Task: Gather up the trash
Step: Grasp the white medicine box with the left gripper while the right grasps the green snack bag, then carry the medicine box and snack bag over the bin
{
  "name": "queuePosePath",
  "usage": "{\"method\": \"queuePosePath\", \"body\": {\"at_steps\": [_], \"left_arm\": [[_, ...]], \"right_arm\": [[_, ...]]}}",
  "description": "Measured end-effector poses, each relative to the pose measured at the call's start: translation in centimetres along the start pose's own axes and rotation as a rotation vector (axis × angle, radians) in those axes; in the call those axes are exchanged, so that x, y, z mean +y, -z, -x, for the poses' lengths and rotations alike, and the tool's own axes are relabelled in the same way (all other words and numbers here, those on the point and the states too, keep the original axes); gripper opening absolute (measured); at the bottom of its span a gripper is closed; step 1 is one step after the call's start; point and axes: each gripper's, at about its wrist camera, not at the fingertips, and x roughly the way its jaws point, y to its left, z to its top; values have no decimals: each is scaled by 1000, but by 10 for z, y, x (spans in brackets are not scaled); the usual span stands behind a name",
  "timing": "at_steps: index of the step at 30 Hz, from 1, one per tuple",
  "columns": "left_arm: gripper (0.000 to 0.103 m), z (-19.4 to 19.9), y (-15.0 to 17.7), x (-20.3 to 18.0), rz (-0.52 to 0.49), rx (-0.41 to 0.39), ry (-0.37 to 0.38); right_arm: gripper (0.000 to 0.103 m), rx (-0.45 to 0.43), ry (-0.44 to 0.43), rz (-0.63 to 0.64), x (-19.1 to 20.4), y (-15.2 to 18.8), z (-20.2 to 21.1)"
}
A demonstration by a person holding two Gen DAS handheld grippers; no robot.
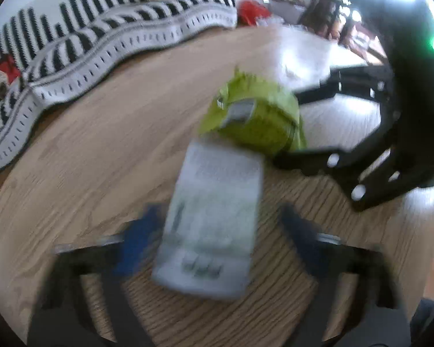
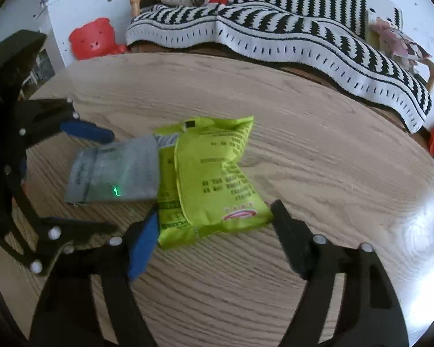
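Silver-grey flat foil sachet [image 1: 208, 219] lies on the round light-wood table [image 1: 86, 144] in my left wrist view, between the wide-open fingers of my left gripper [image 1: 217, 231], which grips nothing, with the crumpled lime-green plastic snack bag [image 1: 254, 121] touching its far end. In my right wrist view the right gripper [image 2: 214, 225] also stands wide open and empty around the green bag's near edge, the sachet tucked against the bag's left side. I judge nothing is collected yet; both wrappers remain, and the striped black-and-white knitted blanket [image 2: 275, 37] sits well beyond, out of the way.
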Motion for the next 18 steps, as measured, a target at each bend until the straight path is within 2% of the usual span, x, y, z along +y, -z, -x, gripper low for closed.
{"method": "queuePosePath", "body": {"at_steps": [4, 8, 14, 18], "left_arm": [[56, 4, 2, -5, 49, 3, -47], [56, 12, 10, -10, 70, 15, -64], [56, 25, 25, -8, 154, 45, -68], [56, 37, 35, -11, 158, 53, -83]], "right_arm": [[67, -28, 2, -37, 1, 10, 8], [51, -49, 5, -117, -4, 22, 21], [48, -51, 7, -144, 2, 40, 35], [48, -68, 1, -182, 6, 51, 50]]}}
